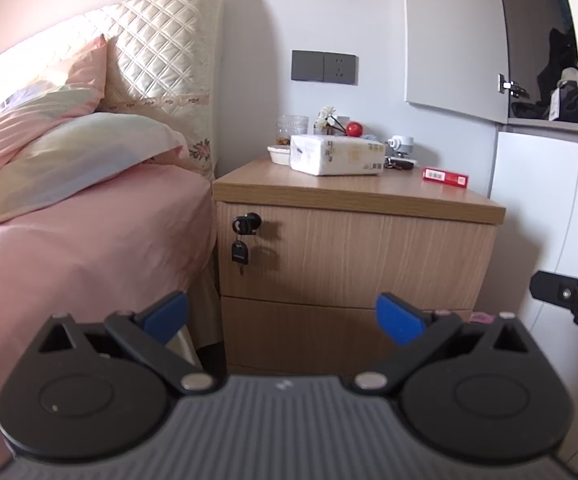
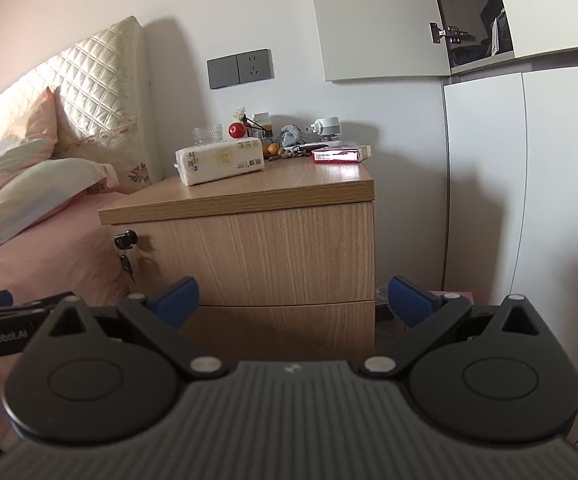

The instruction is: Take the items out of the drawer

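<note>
- Two drawers front a wooden nightstand (image 1: pixel 353 200) beside a pink-sheeted bed (image 1: pixel 69 248); both the upper drawer (image 1: pixel 353 256) and the lower drawer (image 1: pixel 329 336) sit flush and shut, so whatever lies inside is hidden.
- Left gripper (image 1: pixel 282 318) hangs in front of the seam between the drawers, its blue fingers spread wide and holding nothing; a key (image 1: pixel 240 254) dangles from the lock at the upper drawer's 9 o'clock corner.
- Right gripper (image 2: pixel 293 300) faces the cabinet's right half, also spread and empty, with the left tool showing at 9 o'clock in its view.
- On top, toward 12 o'clock, sit a tissue pack (image 1: pixel 337 156), a red box (image 1: pixel 445 178) and small clutter; whether any of it came out of a drawer cannot be told.
- Closed fronts fit either a drawer awaiting opening or one pushed back after emptying.
- Should a drawer need opening, no handle shows on either front, so a judgement: a fingertip would have to catch an edge at the seam, pulling straight and level while the other tool stays clear of the drawer's path and the hanging key.
</note>
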Tool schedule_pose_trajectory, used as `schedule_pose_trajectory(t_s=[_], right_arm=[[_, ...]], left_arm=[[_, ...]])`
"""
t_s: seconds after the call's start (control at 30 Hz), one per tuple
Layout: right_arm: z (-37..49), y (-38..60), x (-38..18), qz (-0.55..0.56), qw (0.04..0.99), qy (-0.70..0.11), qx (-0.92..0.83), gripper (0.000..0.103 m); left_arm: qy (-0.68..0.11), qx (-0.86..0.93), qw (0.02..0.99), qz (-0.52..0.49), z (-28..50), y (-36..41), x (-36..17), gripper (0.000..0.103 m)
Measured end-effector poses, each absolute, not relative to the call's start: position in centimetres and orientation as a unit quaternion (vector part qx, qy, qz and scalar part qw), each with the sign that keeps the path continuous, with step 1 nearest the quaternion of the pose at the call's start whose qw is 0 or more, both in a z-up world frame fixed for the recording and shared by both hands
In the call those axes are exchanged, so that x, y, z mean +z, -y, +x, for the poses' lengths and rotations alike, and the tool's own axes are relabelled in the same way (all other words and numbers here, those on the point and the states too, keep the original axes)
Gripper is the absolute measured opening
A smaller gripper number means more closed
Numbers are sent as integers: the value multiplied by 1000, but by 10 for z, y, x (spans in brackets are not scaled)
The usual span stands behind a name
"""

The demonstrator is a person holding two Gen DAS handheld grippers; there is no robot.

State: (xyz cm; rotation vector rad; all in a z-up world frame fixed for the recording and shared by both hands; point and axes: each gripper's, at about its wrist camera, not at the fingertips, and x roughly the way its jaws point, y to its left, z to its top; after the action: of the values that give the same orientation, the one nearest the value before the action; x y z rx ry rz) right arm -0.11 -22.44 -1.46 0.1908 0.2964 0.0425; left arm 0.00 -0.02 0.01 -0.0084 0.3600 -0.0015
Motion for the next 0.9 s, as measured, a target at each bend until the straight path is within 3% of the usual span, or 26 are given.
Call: schedule_pose_trajectory(t_s=[0.9], right_arm=[[2, 218, -16, 65, 985, -156, 16, 103]], left_arm=[[-178, -9, 984, -16, -2, -4, 3, 103]])
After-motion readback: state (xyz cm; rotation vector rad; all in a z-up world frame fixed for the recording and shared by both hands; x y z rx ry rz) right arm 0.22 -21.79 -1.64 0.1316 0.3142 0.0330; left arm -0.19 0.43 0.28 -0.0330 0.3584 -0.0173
